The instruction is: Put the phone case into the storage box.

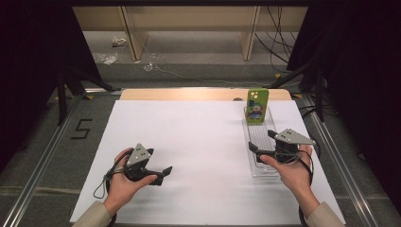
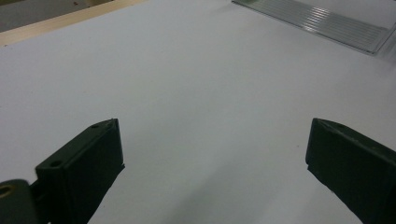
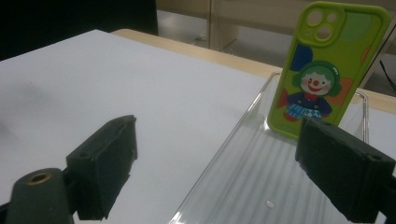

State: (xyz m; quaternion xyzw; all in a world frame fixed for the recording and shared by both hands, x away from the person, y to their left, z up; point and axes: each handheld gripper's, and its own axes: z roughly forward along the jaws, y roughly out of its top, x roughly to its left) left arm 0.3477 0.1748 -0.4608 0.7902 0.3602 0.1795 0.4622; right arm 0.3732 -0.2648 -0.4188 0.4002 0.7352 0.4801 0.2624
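I hold both claws wide apart and empty: left claw point(image 1: 163, 173) over bare counter point(image 1: 198, 142), right claw point(image 1: 260, 144) above the clear tray point(image 1: 253, 137), facing the green phone case point(image 1: 257, 106) propped upright at its far end, near the counter's far right corner.

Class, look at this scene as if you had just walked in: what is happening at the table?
A person holds a claw in each hand over a white sheet. Both are open and empty. The right claw hovers over a clear plastic tray, facing a green phone case that stands upright at the tray's far end. The left claw sits low over the bare sheet, away from the tray.
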